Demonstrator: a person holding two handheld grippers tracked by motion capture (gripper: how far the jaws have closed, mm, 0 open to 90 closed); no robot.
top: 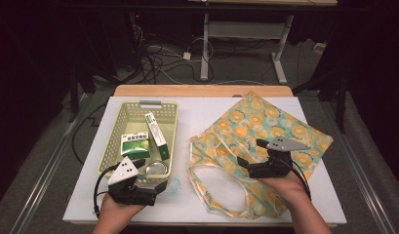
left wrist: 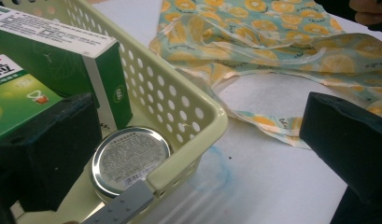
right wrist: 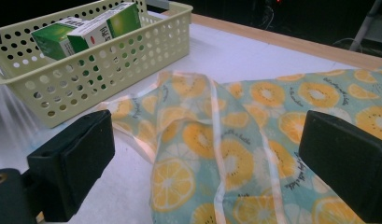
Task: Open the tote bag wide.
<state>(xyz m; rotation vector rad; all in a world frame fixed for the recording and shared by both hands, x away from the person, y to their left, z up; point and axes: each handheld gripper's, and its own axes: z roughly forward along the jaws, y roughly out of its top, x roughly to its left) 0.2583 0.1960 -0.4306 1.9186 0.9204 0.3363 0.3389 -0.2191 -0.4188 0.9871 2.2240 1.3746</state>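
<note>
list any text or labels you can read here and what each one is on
"粒": white character on the flat green box in the pale yellow plastic basket.
Long green and white carton: fine print, too small to read.
Round silver tin lid: label and barcode, blurred.
Lemon-print fabric bag: cursive writing, illegible.

The table (top: 202, 204) is viewed from above and the near side, facing forward and down. Close, low views are taken along each gripper's jaws: the left toward the basket (left wrist: 188, 107) corner, the right across the bag (right wrist: 235, 140). Basket and bag are shared by all views.
</note>
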